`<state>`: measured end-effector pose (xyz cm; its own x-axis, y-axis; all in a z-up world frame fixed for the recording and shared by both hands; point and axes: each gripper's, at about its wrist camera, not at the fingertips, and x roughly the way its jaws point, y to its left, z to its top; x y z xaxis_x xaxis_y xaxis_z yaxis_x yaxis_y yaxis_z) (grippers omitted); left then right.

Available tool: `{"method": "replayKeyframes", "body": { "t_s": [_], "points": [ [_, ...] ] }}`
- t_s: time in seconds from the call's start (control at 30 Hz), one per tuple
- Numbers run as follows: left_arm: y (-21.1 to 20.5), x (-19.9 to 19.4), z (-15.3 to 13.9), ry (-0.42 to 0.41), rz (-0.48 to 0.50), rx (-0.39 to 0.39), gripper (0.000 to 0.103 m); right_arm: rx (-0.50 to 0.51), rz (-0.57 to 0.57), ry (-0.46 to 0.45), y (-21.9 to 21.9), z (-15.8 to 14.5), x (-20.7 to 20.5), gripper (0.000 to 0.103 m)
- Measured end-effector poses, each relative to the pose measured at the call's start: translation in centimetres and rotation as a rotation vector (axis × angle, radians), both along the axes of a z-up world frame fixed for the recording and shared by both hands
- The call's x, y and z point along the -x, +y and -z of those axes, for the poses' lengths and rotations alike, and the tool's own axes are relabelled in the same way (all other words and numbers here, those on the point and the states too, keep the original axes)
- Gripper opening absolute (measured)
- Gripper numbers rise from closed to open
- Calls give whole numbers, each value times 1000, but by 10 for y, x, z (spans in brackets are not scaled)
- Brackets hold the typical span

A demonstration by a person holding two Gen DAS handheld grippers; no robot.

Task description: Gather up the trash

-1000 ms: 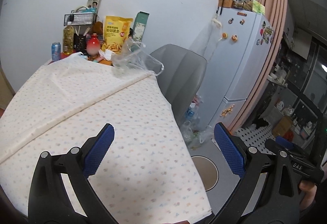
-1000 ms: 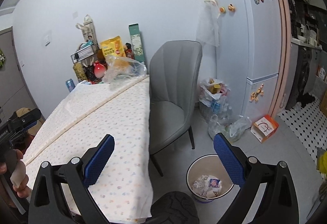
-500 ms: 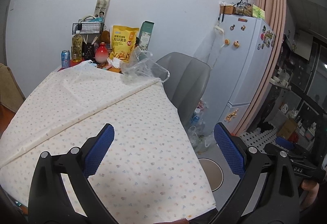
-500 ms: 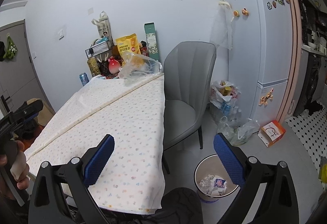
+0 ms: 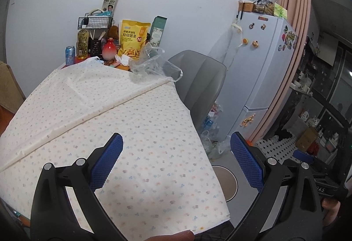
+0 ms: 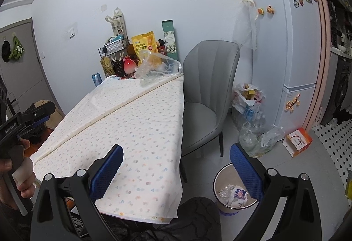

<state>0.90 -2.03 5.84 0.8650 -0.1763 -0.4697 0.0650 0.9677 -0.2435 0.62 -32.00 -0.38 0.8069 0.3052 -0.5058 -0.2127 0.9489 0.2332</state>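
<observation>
A crumpled clear plastic bag (image 5: 154, 65) (image 6: 158, 66) lies at the far end of the table (image 5: 132, 122) (image 6: 136, 122), which wears a floral cloth. A round waste bin (image 6: 221, 175) with wrappers inside stands on the floor right of the table; in the left wrist view only part of the bin (image 5: 228, 183) shows. My left gripper (image 5: 177, 161) hangs open above the table's near right corner, holding nothing. My right gripper (image 6: 176, 171) is open too, over the near table edge and the floor beside the bin.
A grey chair (image 6: 206, 98) stands at the table's right side, a white fridge (image 6: 286, 65) behind it. Bags of bottles (image 6: 248, 106) and an orange box (image 6: 297, 142) lie on the floor. Snack bag (image 5: 133, 39), red vase, can and wire rack crowd the far end.
Both views have pulled back and risen from the table, so more of the cloth and room shows. Both grippers stay open; nothing on the table has moved.
</observation>
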Motion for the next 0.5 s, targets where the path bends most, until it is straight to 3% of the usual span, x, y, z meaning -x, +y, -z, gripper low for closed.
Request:
{"method": "replayKeyframes", "body": {
  "t_s": [0.5],
  "points": [
    [-3,-4,0,19,-35,-40,97,-17,-21,22,0,9,-4,95]
  ]
}}
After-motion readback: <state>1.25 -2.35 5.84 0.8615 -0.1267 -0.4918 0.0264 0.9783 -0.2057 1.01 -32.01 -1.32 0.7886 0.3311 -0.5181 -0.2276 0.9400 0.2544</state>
